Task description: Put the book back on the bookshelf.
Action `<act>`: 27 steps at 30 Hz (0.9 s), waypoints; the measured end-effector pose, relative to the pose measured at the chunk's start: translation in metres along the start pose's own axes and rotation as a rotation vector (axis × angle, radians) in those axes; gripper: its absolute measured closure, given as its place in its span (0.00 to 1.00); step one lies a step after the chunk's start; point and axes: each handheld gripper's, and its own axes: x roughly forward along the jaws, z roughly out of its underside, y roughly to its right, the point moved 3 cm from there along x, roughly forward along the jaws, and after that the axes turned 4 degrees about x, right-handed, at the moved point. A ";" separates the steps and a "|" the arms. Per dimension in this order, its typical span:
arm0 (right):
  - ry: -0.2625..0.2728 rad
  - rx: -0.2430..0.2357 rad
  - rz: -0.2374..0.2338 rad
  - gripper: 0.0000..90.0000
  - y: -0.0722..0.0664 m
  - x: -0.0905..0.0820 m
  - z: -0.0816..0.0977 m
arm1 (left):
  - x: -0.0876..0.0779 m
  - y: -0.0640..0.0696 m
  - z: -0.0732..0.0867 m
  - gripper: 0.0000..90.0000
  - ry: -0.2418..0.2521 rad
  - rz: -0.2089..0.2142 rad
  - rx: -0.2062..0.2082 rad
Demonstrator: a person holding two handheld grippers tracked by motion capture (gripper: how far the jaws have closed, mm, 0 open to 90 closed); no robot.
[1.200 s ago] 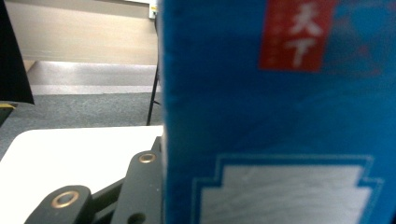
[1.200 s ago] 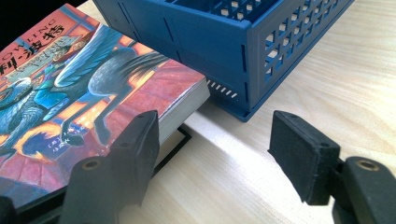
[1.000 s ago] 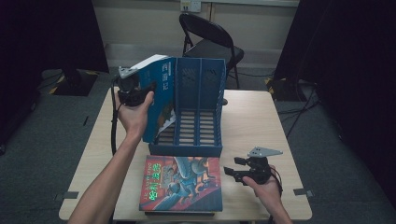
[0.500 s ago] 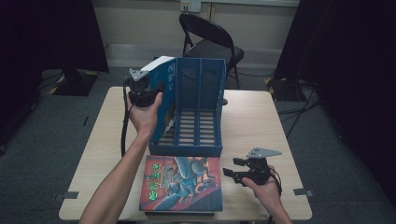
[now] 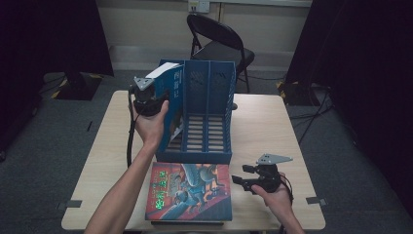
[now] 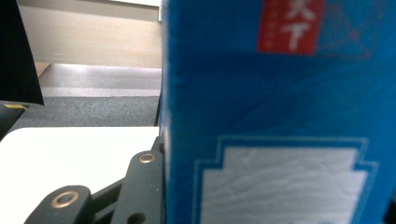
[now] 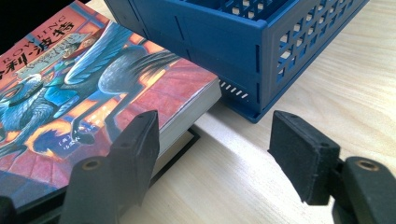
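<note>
Since the earlier frame the left gripper [image 5: 155, 97] has sunk, its jaws clamped on the blue book [image 5: 171, 105], now upright and partly down in the rack's [image 5: 209, 107] left slot. The right gripper [image 5: 243, 181] rests on the tabletop [image 5: 263, 122], jaws wide and empty, beside the red book [image 5: 190, 192], probably next to be shelved.

Left gripper [image 5: 155, 97] now lower, closer against file rack [image 5: 204, 112]. Blue book [image 5: 168, 105] in its jaws sits deeper in rack's leftmost slot, more upright, top edge nearly level with rack top.
</note>
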 end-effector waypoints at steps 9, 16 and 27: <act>-0.003 0.003 0.000 0.37 0.001 0.000 0.001 | 0.010 0.007 0.001 0.69 0.022 0.009 0.015; 0.003 0.002 0.002 0.37 0.003 -0.003 0.001 | 0.017 0.008 0.013 0.68 0.016 0.023 0.013; -0.012 0.007 0.002 0.37 0.005 0.000 0.003 | 0.016 0.004 0.029 0.68 -0.015 0.051 0.026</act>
